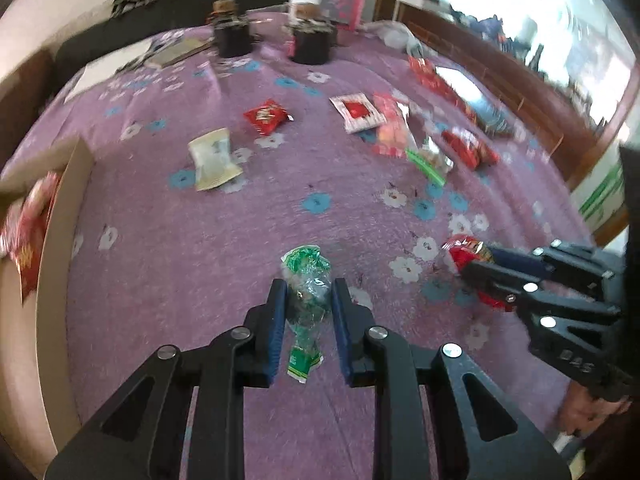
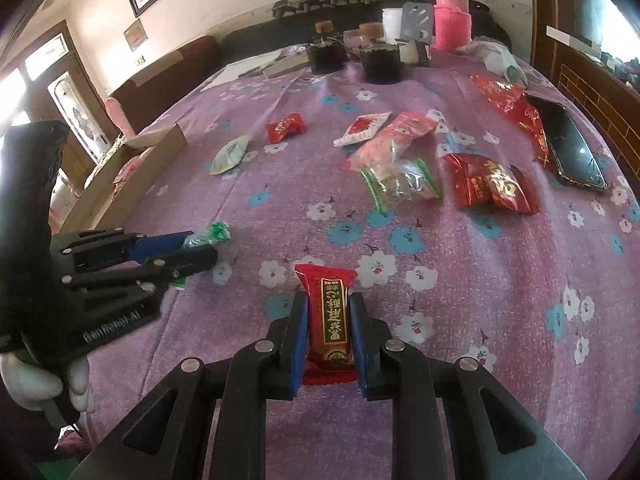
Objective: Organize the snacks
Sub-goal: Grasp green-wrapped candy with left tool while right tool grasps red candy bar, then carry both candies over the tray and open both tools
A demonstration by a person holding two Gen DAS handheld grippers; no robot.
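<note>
On the purple flowered cloth (image 2: 460, 248), my left gripper (image 1: 308, 285) is shut on a crinkled green-and-clear candy wrapper (image 1: 306, 270); the right wrist view shows this gripper (image 2: 204, 246) at the left with the green wrapper (image 2: 214, 234) sticking out past its tips. My right gripper (image 2: 328, 300) is shut on a red snack bar (image 2: 329, 316) with a dark label. In the left wrist view it (image 1: 466, 266) comes in from the right, the red bar (image 1: 460, 246) at its tips. A cardboard box (image 2: 132, 164) with red packets inside stands at the left.
Loose snacks lie across the middle: a small red packet (image 2: 285, 127), a pale packet (image 2: 230, 155), a white-red sachet (image 2: 362, 129), a pink bag (image 2: 394, 136), a clear green-edged bag (image 2: 404, 182), a big red pack (image 2: 490, 188). A phone (image 2: 572, 144) lies right; dark jars (image 2: 380, 60) and a pink bottle (image 2: 452, 20) stand behind.
</note>
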